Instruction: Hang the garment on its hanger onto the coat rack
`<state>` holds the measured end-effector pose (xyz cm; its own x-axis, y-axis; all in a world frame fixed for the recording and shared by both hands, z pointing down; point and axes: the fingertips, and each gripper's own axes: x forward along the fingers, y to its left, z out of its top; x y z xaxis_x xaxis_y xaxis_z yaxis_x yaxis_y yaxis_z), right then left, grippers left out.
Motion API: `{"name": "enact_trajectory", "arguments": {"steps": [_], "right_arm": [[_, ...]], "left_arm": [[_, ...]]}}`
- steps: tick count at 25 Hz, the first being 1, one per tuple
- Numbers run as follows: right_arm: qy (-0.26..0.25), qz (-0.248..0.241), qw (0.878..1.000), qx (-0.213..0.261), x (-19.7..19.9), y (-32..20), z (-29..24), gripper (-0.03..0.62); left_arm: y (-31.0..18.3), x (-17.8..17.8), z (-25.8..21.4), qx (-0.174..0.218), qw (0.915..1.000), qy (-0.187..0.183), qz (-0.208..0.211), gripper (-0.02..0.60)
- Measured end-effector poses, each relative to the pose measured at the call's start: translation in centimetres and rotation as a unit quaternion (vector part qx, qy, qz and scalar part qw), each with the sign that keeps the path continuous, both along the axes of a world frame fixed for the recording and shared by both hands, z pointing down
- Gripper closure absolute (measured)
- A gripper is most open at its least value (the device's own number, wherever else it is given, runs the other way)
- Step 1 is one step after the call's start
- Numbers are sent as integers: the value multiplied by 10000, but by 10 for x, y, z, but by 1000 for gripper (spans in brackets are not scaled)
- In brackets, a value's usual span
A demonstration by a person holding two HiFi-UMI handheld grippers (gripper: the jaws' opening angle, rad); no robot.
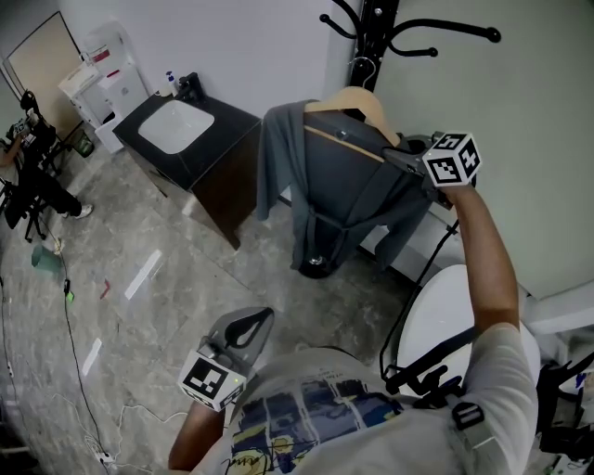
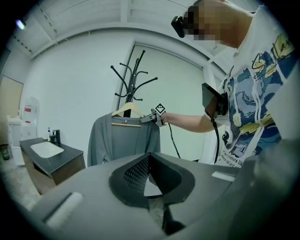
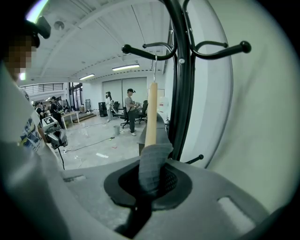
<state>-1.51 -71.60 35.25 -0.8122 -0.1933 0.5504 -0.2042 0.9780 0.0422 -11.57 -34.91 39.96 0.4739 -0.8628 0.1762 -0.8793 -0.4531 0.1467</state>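
Underfoot, grey marbled floor (image 1: pixel 139 250); black vanity (image 1: pixel 221 176) with basin (image 1: pixel 174 125); coat rack (image 1: pixel 376 19) nearby.

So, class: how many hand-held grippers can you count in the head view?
2. The left gripper hangs low, empty; the right gripper grips the grey garment at its shoulder on the wooden hanger by the black coat rack.

The right tongs (image 3: pixel 151 180) are clamped on a fold of the grey garment (image 3: pixel 153 161), just left of the black coat rack (image 3: pixel 183 93) pole. The wooden hanger (image 3: pixel 151 115) stands up from that fold beside the pole, and its wire hook (image 3: pixel 155 65) reaches close under the rack's left curved arm; whether it rests on the arm cannot be told. Well beyond the rack, people (image 3: pixel 130 110) stand on a pale floor (image 3: pixel 93 140).
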Motion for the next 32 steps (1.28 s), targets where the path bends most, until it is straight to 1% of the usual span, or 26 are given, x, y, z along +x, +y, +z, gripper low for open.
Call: {"name": "enact_trajectory", "arguments": {"steps": [7,10,12,16,18,20,23,27,29,32], "right_arm": [[-80,-61,9999,63,-3,1,1,579],[-108,-15,9997,229,-2,-1,-2,568],[-177,116,9989,415,0,-2,-4,538],[-241,550,9953,764,13,2,-13,444],[-183,793,9914,1026,24,7,-20,415],[-112,1049,9849,1370,38,14,-29,405],[5,1415,9729,1831,62,38,-40,405],[122,1590,9640,2127,72,91,-33,416],[113,1688,9629,2103,75,126,-23,443],[69,1751,9627,2061,74,179,-4,514]], "left_arm": [[8,-2,0,-113,9999,40,-32,578],[10,-5,1,-140,9999,26,-13,578],[13,-6,2,-144,9999,41,-2,578],[30,-7,1,-132,9999,80,65,578],[40,-9,1,-122,9998,72,116,578],[50,-10,2,-124,9997,69,199,578],[66,-9,3,-132,9991,91,380,578],[95,-9,8,-159,9983,116,543,578],[112,-10,9,-179,9977,118,642,578],[136,-13,12,-169,9971,117,732,578]]}}
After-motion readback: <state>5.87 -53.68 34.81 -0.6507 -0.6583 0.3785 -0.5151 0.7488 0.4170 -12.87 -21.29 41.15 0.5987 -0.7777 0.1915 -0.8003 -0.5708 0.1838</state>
